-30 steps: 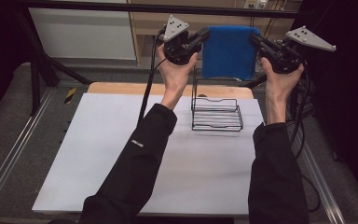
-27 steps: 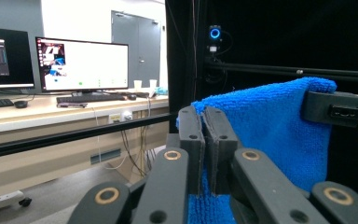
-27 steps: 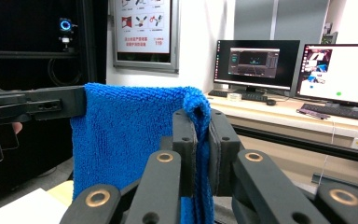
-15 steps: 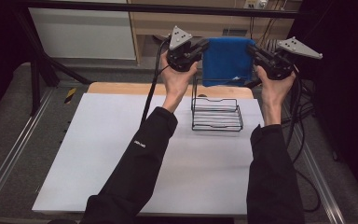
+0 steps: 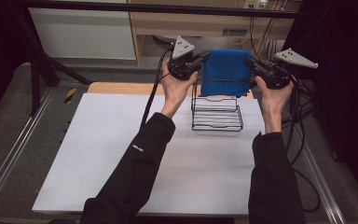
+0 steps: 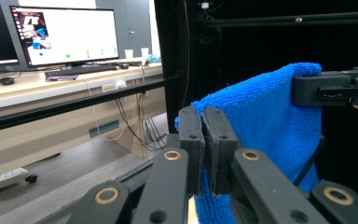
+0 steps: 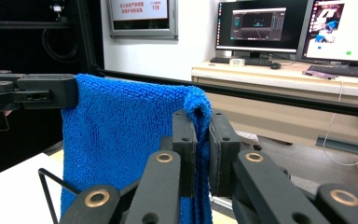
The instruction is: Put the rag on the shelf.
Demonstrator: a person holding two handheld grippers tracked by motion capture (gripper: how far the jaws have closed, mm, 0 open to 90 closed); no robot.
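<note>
Your left gripper (image 5: pixel 204 57) has its jaws pressed together on one top corner of the blue cloth (image 5: pixel 226 72), and in the left gripper view the pads (image 6: pixel 191 140) squeeze a thin fold of the cloth (image 6: pixel 270 126) with no gap to speak of. Your right gripper (image 5: pixel 250 60) pinches the opposite top corner just as tightly; in the right gripper view the cloth (image 7: pixel 121 135) loops over the top of its jaws and runs down between them. The cloth hangs stretched between your two grippers, its top edge running level from one to the other, its face spread flat and turned toward you, its free lower edge pointing down. That lower edge hangs just above the black wire rack (image 5: pixel 216 114), which stands on the white bench (image 5: pixel 121 154) below and between your grippers. Compared with a second ago, both your hands have come down: the cloth's top edge sat higher against the background then, and its lower edge was well clear of the rack's upright wires, whereas it now overlaps them in the high view. The grip on both corners is unchanged, and the cloth is as taut as before.
</note>
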